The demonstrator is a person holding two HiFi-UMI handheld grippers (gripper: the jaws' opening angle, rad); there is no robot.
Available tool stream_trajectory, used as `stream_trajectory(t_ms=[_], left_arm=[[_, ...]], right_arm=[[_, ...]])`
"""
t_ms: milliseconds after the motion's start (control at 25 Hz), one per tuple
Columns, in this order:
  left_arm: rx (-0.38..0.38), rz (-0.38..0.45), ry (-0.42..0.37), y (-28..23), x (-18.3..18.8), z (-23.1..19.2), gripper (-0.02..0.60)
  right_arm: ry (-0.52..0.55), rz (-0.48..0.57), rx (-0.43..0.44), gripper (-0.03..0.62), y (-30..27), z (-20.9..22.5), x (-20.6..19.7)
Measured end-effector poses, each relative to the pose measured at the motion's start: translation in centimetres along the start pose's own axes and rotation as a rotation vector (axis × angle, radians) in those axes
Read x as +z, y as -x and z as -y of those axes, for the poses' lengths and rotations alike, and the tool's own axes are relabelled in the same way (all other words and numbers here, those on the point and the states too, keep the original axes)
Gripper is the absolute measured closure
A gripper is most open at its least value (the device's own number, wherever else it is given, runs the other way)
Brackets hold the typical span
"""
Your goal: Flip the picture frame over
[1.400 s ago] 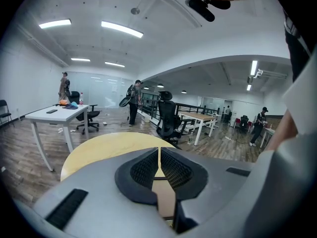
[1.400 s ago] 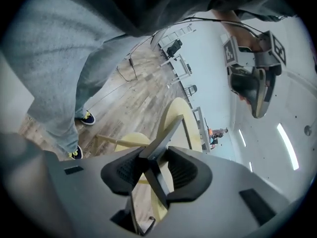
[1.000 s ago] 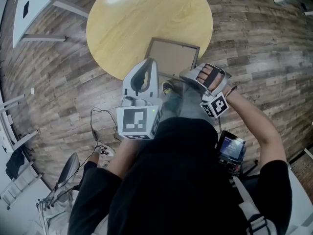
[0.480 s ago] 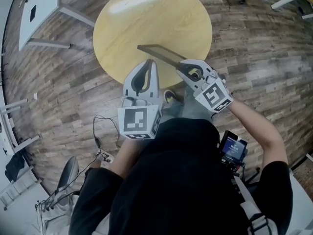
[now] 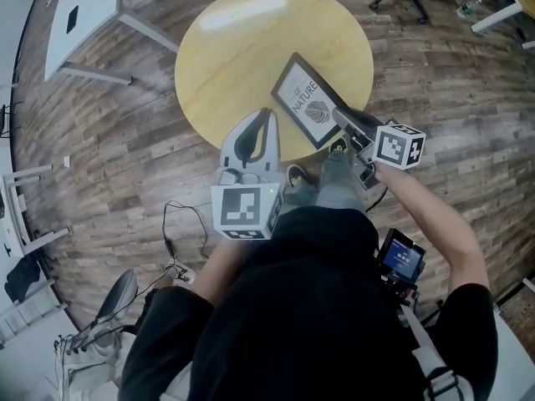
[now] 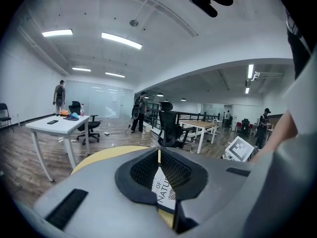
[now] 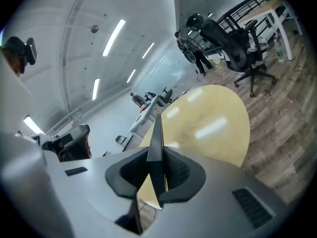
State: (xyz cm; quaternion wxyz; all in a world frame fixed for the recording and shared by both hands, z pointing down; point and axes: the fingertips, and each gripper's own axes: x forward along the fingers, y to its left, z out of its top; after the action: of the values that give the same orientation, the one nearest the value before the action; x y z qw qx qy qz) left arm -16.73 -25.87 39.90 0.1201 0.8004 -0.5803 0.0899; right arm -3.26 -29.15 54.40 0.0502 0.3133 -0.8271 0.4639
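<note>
So the right hand-held gripper (image 5: pixel 344 119) is clamped on the picture frame (image 5: pixel 308 100), pinching it by its near-right edge (in the right gripper view u see the frame dead edge-on btwn the pads, both pressing on it). The frame's printed side faces up, w/ "OF NATURE" text, a dark leaf-ish graphic and a black border. It's held tilted over the near-right part of the round yellow surface (image 5: pixel 242 48); can't tell if the far corner touches the top tbh. The left hand-held gripper (image 5: pixel 264 117) hovers just beside the frame at the surface's near edge, jaws closed tip to tip w/ nothing in them. Wood-plank floor (image 5: pixel 125 140) all around, white desk (image 5: pixel 84 7) off at upper left.
</note>
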Motion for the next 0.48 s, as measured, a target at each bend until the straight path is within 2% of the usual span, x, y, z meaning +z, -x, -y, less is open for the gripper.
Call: stream_trajectory(t_ms=[240,480], left_arm=[[-0.006,-0.007,-0.008,0.0,-0.1,0.2,0.548],[-0.014,-0.013,-0.012,-0.4,-0.1,0.4,0.548]], right_arm=[[0.046,-0.081,-0.141,0.519,0.7,3.5,-2.7],[0.011,-0.12,-0.24,0.505,0.9,5.9,-3.3]])
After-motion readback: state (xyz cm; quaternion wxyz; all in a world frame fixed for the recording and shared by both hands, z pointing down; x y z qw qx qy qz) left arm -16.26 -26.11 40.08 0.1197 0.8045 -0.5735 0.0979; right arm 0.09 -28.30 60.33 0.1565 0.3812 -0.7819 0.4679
